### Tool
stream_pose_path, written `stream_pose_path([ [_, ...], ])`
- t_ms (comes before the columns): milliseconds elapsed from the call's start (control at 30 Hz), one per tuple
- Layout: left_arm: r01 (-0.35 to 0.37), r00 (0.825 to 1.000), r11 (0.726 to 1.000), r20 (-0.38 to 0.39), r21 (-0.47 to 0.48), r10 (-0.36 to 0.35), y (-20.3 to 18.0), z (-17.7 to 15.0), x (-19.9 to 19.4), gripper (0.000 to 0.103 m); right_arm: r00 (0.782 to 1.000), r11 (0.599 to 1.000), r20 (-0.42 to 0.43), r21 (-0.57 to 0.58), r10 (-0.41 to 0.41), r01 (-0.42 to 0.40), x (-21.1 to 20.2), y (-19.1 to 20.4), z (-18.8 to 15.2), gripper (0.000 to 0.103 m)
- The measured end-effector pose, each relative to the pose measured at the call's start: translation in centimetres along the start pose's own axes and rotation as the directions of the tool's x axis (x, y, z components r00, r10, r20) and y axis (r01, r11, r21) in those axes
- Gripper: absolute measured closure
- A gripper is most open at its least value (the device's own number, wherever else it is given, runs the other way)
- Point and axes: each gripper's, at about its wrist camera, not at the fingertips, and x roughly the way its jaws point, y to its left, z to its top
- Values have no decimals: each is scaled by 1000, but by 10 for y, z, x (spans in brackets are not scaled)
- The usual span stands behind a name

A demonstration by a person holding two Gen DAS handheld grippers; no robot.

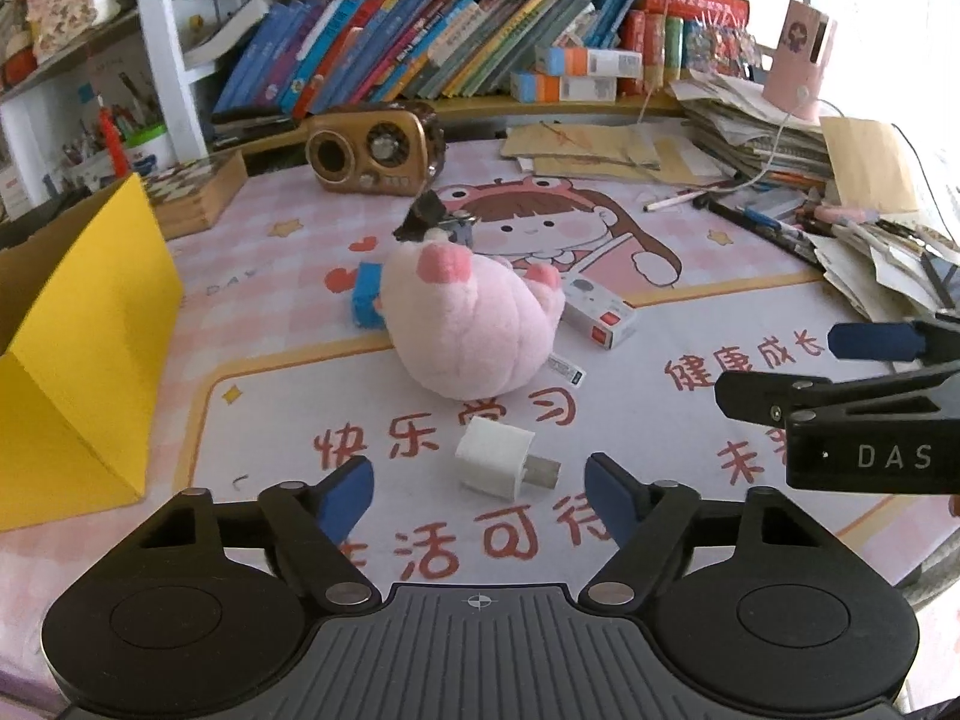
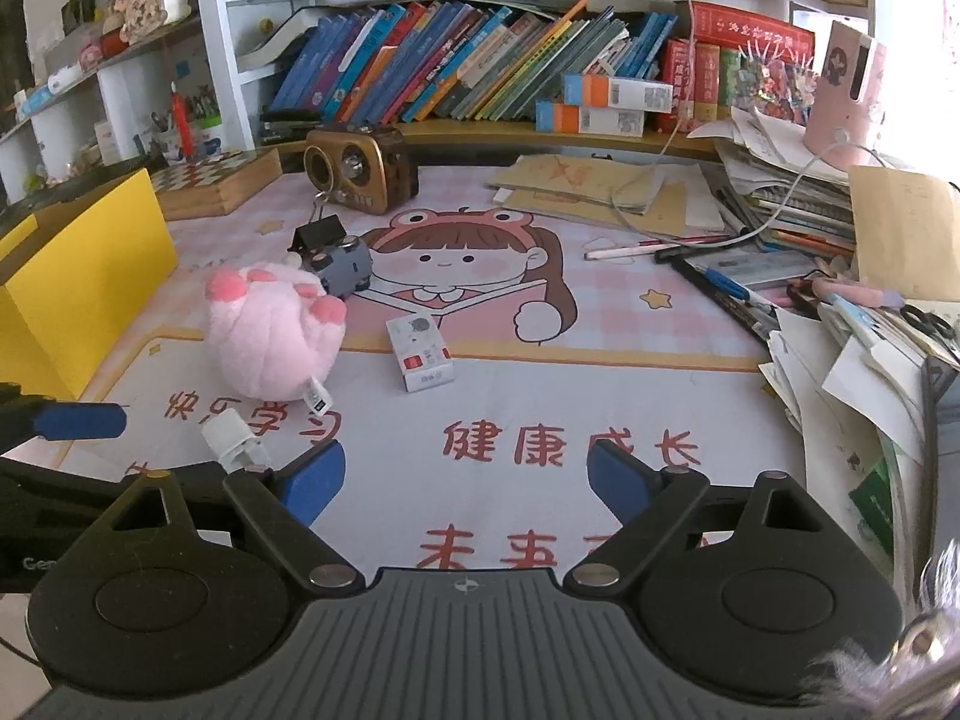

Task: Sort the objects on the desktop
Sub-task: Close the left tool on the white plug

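Barely started, I'd say: my left tool is spread around the white charger plug on the counter, not pinching yet. Right tool spread, empty. Pink plush, small white box, binder clip all unsorted beside the yellow box.

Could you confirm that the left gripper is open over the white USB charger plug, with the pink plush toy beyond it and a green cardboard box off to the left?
Nearly right, but the cardboard box is yellow, not green, as the left wrist view shows. The rest stands: the left gripper is open around the white USB charger plug, and the pink plush toy lies beyond it.
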Motion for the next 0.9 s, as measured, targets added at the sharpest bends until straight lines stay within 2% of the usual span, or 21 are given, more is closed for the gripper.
stream_pose_path([
  [133, 20, 1000, 999, -19, 31, -20, -6, 4, 16, 39, 1000, 1000, -6, 0, 1, -1, 9, -6, 5, 14],
  [233, 26, 999, 997, -33, 71, -24, -10, 6, 28, 51, 1000, 1000, -13, 2, 2, -2, 16, -11, 8, 14],
  [267, 27, 999, 996, -41, 80, -24, -11, 6, 31, 58, 1000, 1000, -15, 3, 3, -3, 18, -12, 10, 14],
  [300, 34, 998, 996, -47, 83, -30, -11, 6, 34, 60, 1000, 1000, -17, 2, 5, -5, 20, -13, 11, 14],
  [467, 56, 998, 995, -40, 79, -53, -7, 8, 34, 60, 999, 1000, -33, -4, 27, -27, 33, -14, 18, 14],
  [600, 62, 998, 997, 2, 48, -62, 2, 12, 23, 60, 998, 999, -46, -1, 44, -45, 47, -12, 25, 15],
  [633, 60, 998, 997, 9, 39, -60, 5, 13, 19, 60, 998, 999, -48, -1, 47, -47, 52, -11, 27, 19],
  [667, 55, 998, 998, 10, 32, -55, 8, 15, 18, 60, 997, 999, -49, -1, 52, -52, 57, -11, 28, 28],
  [767, 36, 999, 999, 9, 1, -36, 17, 16, 13, 60, 996, 998, -67, -18, 60, -61, 73, -7, 34, 42],
  [900, 8, 1000, 999, -2, -35, -8, 30, 14, 10, 60, 993, 995, -84, -53, 81, -85, 95, 0, 41, 48],
])
